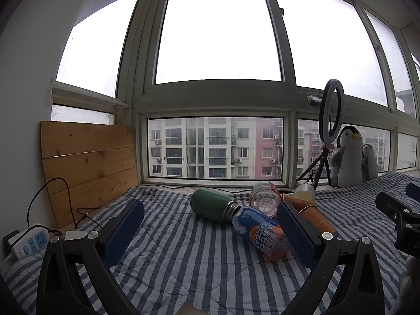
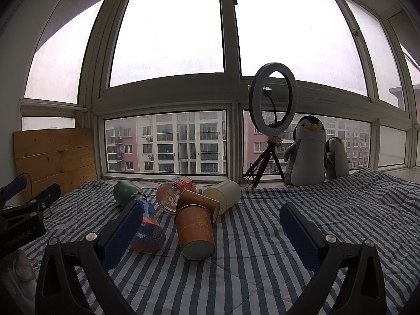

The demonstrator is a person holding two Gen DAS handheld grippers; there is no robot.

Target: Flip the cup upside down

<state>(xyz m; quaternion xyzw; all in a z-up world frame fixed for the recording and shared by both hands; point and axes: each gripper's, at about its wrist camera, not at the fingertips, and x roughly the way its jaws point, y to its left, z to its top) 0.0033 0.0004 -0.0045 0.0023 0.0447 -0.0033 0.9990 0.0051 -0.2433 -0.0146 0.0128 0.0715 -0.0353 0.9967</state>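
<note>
Several drink containers lie in a heap on the striped blanket [image 2: 262,262]. Two brown paper cups rest on their sides; the near one [image 2: 197,232] points its base at the right wrist camera and the other [image 2: 198,202] lies behind it. A cream cup [image 2: 225,194], a clear plastic cup [image 2: 172,195], a green flask [image 1: 211,207] and a blue-orange bottle [image 1: 262,232] lie around them. My right gripper [image 2: 210,225] is open, with the near paper cup between its fingers but untouched. My left gripper [image 1: 210,225] is open over the blanket, the bottle beside its right finger [image 1: 296,236].
A ring light on a tripod [image 2: 273,99] and two plush penguins [image 2: 307,149] stand at the window sill. A wooden board [image 1: 89,168] leans at the left, with a power strip [image 1: 29,244] and cables below it. Striped blanket extends to the right.
</note>
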